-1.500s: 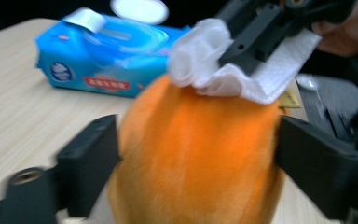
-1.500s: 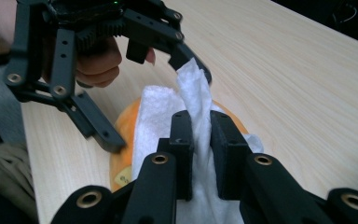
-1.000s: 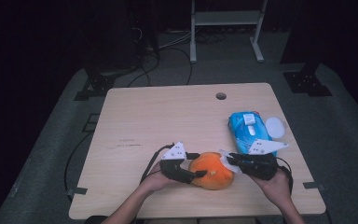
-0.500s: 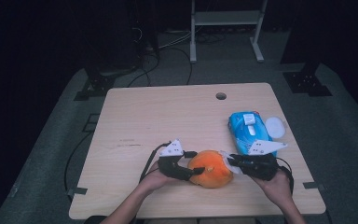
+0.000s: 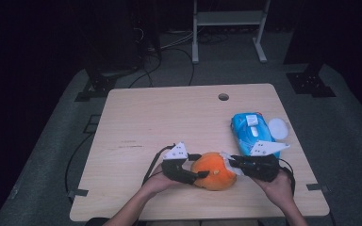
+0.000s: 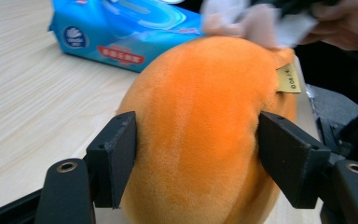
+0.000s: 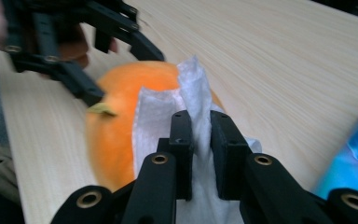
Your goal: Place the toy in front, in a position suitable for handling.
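Left gripper (image 6: pixel 196 154) clamps orange plush toy (image 6: pixel 205 126), jaws just easing wider; right gripper (image 7: pixel 200 130) pinches white wipe (image 7: pixel 191 93) directly on toy top.

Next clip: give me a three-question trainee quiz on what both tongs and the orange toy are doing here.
1. True or false: the left tongs straddle the orange plush toy.
2. What do the right tongs pinch? A) white wipe B) blue wipes pack C) cable
3. Fill in: the blue wipes pack lies on the wooden ____.

Key: 1 true, pads at both flanks, jaws just opened slightly. 2 A, the white wipe lies against the toy. 3 table.
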A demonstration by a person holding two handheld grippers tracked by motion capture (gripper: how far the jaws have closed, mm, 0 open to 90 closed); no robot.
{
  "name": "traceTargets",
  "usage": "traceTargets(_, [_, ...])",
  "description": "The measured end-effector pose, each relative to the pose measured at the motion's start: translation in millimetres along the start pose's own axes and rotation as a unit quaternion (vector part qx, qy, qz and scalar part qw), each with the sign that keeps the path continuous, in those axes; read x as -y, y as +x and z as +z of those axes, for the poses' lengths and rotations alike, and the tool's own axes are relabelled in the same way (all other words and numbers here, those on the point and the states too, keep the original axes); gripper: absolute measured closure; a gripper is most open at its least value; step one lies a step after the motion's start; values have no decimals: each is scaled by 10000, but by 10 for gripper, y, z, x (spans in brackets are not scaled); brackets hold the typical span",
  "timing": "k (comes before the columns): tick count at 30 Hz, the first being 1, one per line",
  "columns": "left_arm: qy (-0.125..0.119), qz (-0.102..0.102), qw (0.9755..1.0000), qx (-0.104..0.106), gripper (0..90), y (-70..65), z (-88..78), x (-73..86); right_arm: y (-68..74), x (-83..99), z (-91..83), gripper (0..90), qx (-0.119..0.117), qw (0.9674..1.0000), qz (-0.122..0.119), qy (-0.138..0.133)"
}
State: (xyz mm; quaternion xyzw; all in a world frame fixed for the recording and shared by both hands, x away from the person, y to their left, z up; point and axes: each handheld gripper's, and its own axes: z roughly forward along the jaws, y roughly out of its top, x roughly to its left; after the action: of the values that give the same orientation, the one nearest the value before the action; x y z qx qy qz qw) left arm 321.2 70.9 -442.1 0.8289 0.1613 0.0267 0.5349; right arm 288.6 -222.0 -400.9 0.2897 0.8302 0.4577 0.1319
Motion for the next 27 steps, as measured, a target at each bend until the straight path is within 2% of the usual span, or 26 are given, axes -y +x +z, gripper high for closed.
traceTargets(2, [60,94,9999,92,291,-28,7,-13,-15,5,-2,788,-15,10000,76,-47])
traceTargets(6, [137,244,9992,289,267,-86,21,-34,44,-60,-1,786,-86,9998,26,-166])
traceTargets(9, [235,286,9986,376,189,-105,22,-51,88,-72,40,786,-132,9998,-79,-112])
traceTargets(11, [225,279,9984,443,134,-91,12,-65,86,-53,68,786,-283,9995,-103,-41])
traceTargets(14, [217,62,9991,346,75,-34,4,-84,93,-40,68,786,-499,9985,-201,48])
traceTargets(16, [237,-118,9987,430,34,4,19,-63,103,-37,61,785,-635,9975,-297,89])
traceTargets(19, [329,-459,9961,675,26,54,89,7,97,-38,59,782,-730,9967,-344,124])
traceTargets(21, [287,-507,9957,727,26,59,122,36,92,-33,67,781,-749,9967,-297,110])
traceTargets(23, [246,-406,9966,674,131,52,107,26,84,-36,64,781,-701,9972,-235,93])
traceTargets(25, [-42,-122,9992,379,300,24,43,-24,84,-54,39,781,-532,9984,-182,-21])
traceTargets(26, [-222,119,9995,176,335,-18,12,-60,86,-65,22,781,-431,9989,-182,-70])
traceTargets(27, [-330,458,9984,-88,352,-65,-12,-105,86,-81,-3,781,-343,9991,-179,-161])
